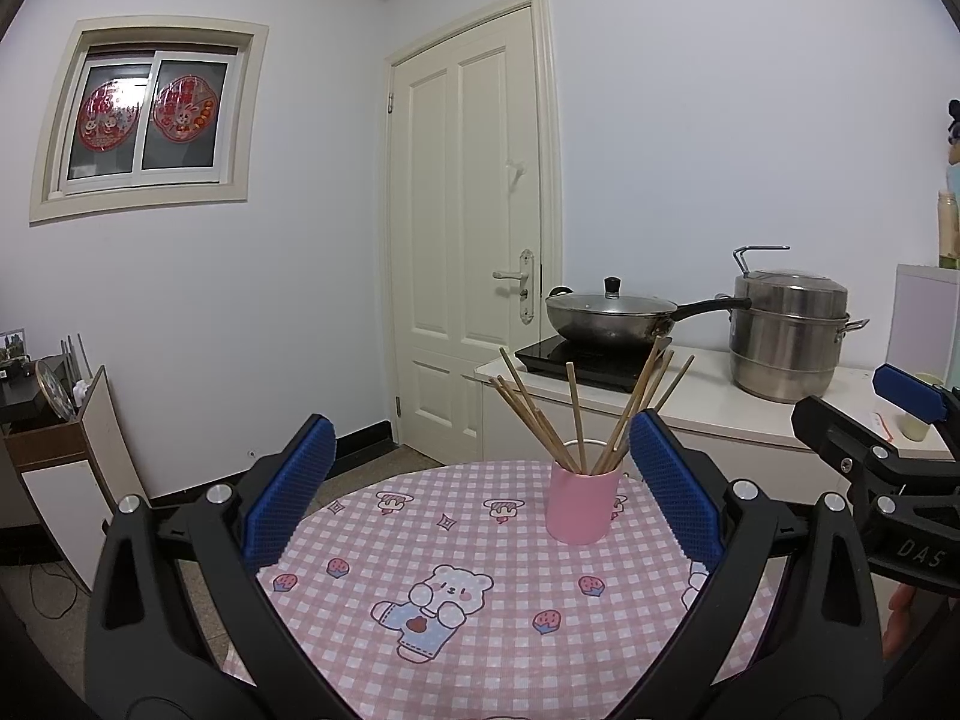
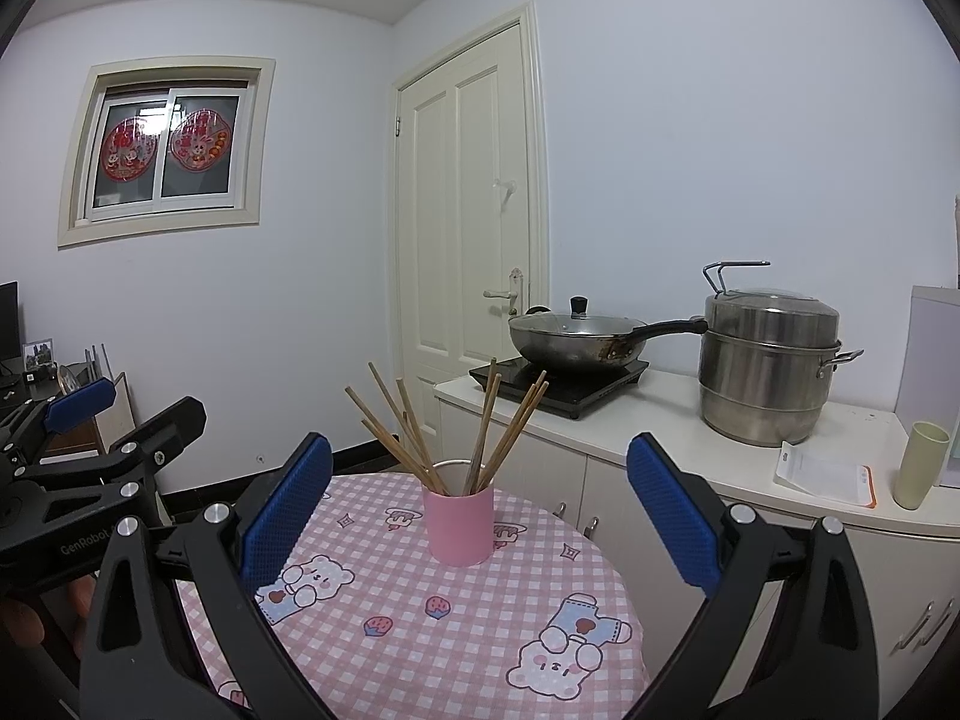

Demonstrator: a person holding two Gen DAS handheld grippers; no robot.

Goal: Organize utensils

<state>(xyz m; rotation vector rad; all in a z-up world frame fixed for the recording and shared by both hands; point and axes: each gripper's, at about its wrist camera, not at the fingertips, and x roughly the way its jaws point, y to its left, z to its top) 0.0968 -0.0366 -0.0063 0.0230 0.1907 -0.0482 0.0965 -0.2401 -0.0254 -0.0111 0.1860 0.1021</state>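
A pink cup [image 1: 581,506] stands upright on a round table with a pink checked cloth [image 1: 468,612]. Several wooden chopsticks [image 1: 576,414] stand fanned out in it. The cup also shows in the right wrist view [image 2: 459,528] with the chopsticks [image 2: 444,426]. My left gripper [image 1: 480,498] is open and empty, held back from the cup above the table. My right gripper [image 2: 477,516] is open and empty, also short of the cup. Each gripper shows at the other view's edge.
A white counter [image 2: 660,438] stands behind the table, to the right, with an induction hob, a lidded wok [image 2: 576,339], a steel steamer pot [image 2: 768,372], a green cup [image 2: 918,465] and a packet. A closed door [image 1: 474,228] is behind. A low shelf [image 1: 66,450] stands at left.
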